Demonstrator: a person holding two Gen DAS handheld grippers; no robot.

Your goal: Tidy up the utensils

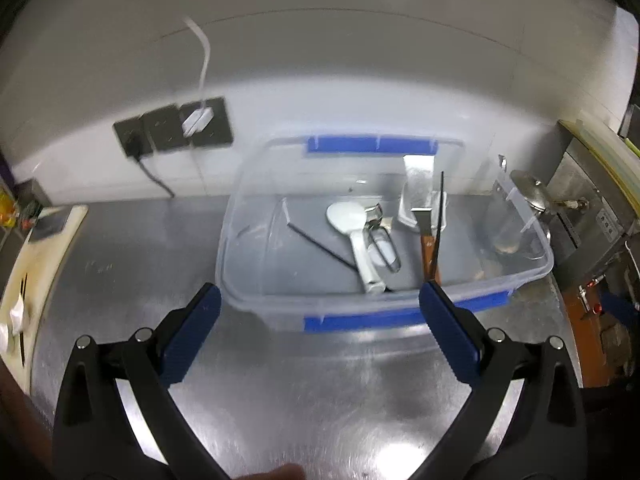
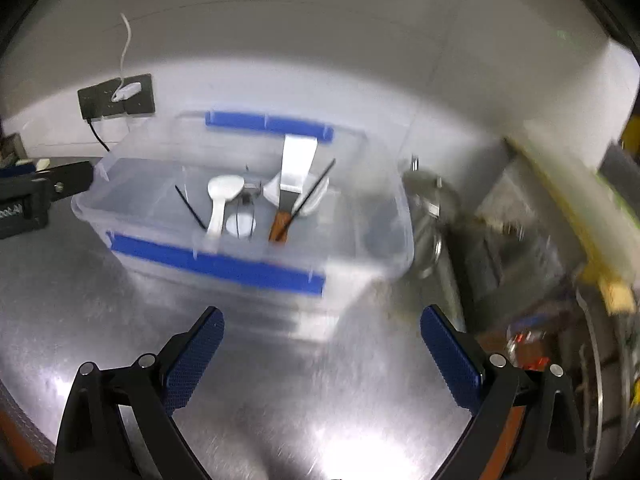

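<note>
A clear plastic bin (image 1: 240,216) with blue handles stands on the steel counter (image 1: 320,400) against the wall. Inside lie a white rice paddle (image 1: 346,216), a metal spatula (image 1: 418,184) with a wooden handle, black chopsticks (image 1: 320,246) and a small metal utensil (image 1: 384,248). My left gripper (image 1: 319,292) hovers open in front of the bin's near wall, nothing between its blue pads. The right wrist view shows the same bin (image 2: 360,264), paddle (image 2: 224,188) and spatula (image 2: 298,164) from further back. There my right gripper (image 2: 322,314) is open and empty above the counter.
Black wall sockets (image 1: 172,132) with a white plug and cords sit left of the bin. A cutting board (image 1: 36,264) lies at the counter's left edge. A steel pot (image 1: 528,192) and an appliance crowd the right. A black tool body (image 2: 40,192) shows at left.
</note>
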